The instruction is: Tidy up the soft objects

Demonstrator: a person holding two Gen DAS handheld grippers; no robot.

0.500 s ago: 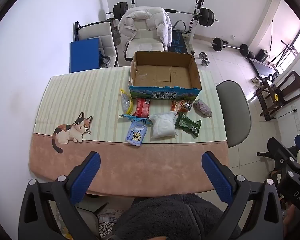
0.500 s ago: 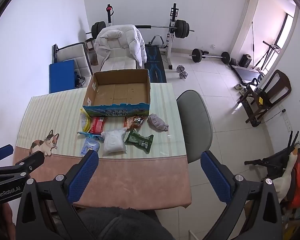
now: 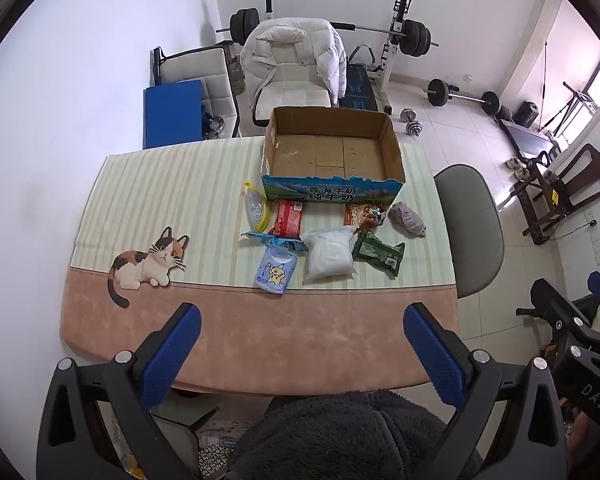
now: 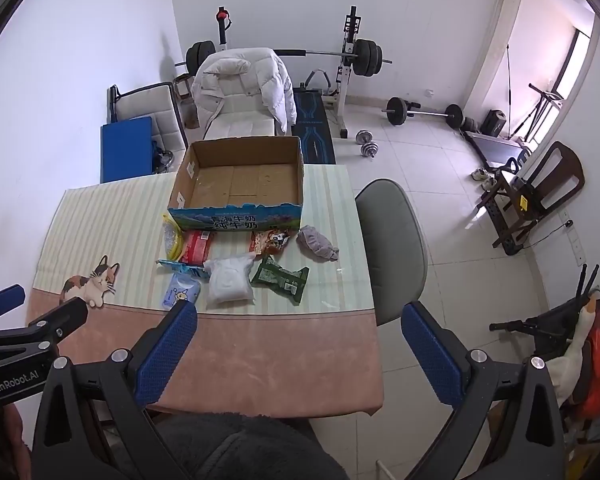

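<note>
Both grippers wide, empty: left gripper [image 3: 302, 342], right gripper [image 4: 298, 340]. Cardboard box [image 3: 332, 188] behind packets; grey bundle [image 3: 408, 219], possibly cloth.

Both views are bright and evenly lit by daylight from the window [image 4: 580, 76] at the right edge, which is blown out to white; the floor tiles [image 4: 440, 208] carry a soft sheen; shadows on the worktop [image 3: 260, 344] are faint; focus is sharp throughout; fisheye distortion bends the walls, with black vignetting in the corners.
</note>
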